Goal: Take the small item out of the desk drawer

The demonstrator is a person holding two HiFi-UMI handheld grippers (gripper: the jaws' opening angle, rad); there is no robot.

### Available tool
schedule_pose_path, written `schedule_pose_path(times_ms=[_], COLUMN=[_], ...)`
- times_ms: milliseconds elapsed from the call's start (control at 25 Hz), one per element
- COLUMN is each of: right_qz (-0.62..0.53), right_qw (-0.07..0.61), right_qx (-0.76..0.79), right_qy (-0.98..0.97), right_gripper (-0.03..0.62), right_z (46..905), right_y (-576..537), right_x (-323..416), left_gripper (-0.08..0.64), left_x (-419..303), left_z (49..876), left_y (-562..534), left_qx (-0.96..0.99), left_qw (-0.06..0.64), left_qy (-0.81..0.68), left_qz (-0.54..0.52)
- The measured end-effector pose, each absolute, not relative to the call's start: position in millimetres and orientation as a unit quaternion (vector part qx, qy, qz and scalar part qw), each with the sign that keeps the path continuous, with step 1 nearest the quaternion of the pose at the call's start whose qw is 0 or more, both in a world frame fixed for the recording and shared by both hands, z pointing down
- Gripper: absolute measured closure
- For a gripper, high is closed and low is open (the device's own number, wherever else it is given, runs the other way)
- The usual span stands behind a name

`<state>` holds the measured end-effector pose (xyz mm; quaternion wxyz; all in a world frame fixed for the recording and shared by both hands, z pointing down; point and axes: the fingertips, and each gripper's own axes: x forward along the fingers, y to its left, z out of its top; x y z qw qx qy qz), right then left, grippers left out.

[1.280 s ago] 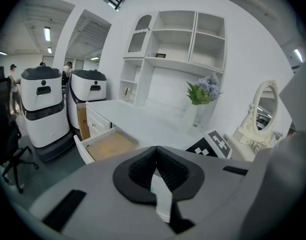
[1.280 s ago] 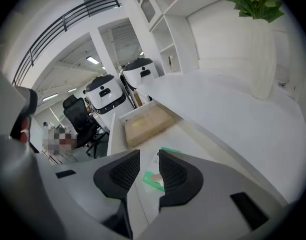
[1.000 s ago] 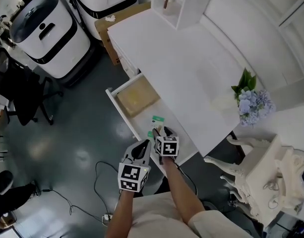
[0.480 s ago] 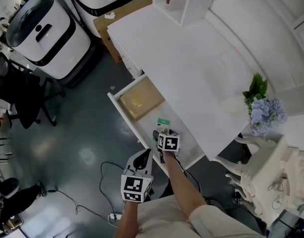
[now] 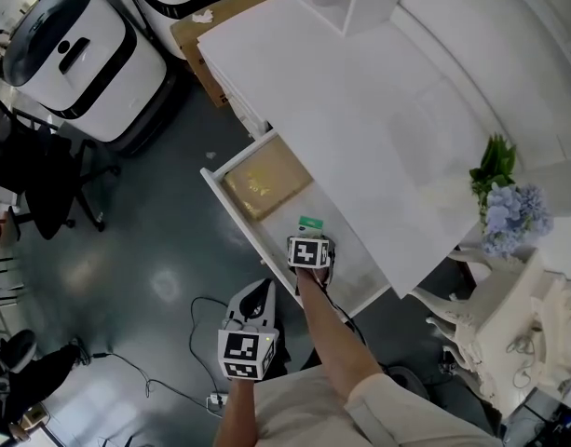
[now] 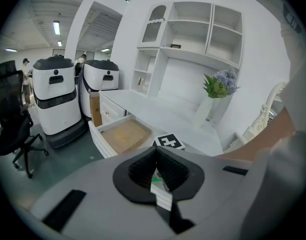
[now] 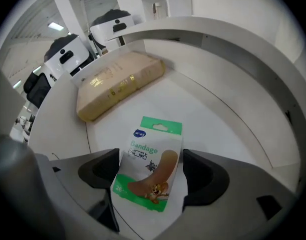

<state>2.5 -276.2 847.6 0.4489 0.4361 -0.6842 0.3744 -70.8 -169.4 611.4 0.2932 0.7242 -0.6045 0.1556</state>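
White desk (image 5: 360, 110) fills the head view's upper right, with its drawer (image 5: 238, 226) pulled out toward 8 o'clock over the dark floor (image 5: 127, 250). A tan package (image 5: 265, 179) lies in the drawer's 11 o'clock end. The bandage pack (image 7: 150, 164), green and white with a cartoon plaster printed on it, lies flat on the drawer bottom at 5 o'clock from the package and apart from it.

The right gripper (image 5: 311, 242) points steeply down into the drawer, directly over the pack. Its jaws have just been opening and now stand wide apart. In the right gripper view the pack lies between them, its green header at 12 o'clock past the tips and its lower half in the gap. One long edge sits just beside the 9 o'clock jaw; whether they touch I cannot tell. The other edge is clear of the 3 o'clock jaw. Neither pad presses on it.

The left gripper (image 5: 262, 291) hangs outside the drawer, at 7 o'clock from the right one and over the floor, aimed toward the drawer. Its jaws are together with nothing gripped.

Flowers (image 5: 509, 208) stand on the desk at 3 o'clock. A white machine (image 5: 75, 49) stands on the floor at 10 o'clock, with a black chair (image 5: 33, 175) at 9 o'clock.
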Motion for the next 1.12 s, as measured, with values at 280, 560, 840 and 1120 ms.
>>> schedule_pose_path(times_ms=[280,560,840,1120], right_qz=[0.347,0.29,0.218,0.178], right_qw=[0.448,0.46,0.507,0.53], right_qx=[0.414,0.335,0.229,0.219], right_qy=[-0.712,-0.769,-0.802,-0.8], right_gripper=[0.218,0.249,0.239,0.204], right_z=[842,835,841,849], right_y=[-276,-270,-254,-250], right_x=[-4,-19,-28,-32], left_gripper=[0.543,0.543,0.543,0.543], left_x=[-78,-78,-72,-74], left_z=[612,613,615,617], left_y=[-167,-163,-156,-149], left_qx=[0.72,0.717,0.714,0.708], left_qw=[0.295,0.296,0.3,0.304], left_qy=[-0.609,-0.613,-0.616,-0.621], left_qz=[0.152,0.151,0.146,0.146])
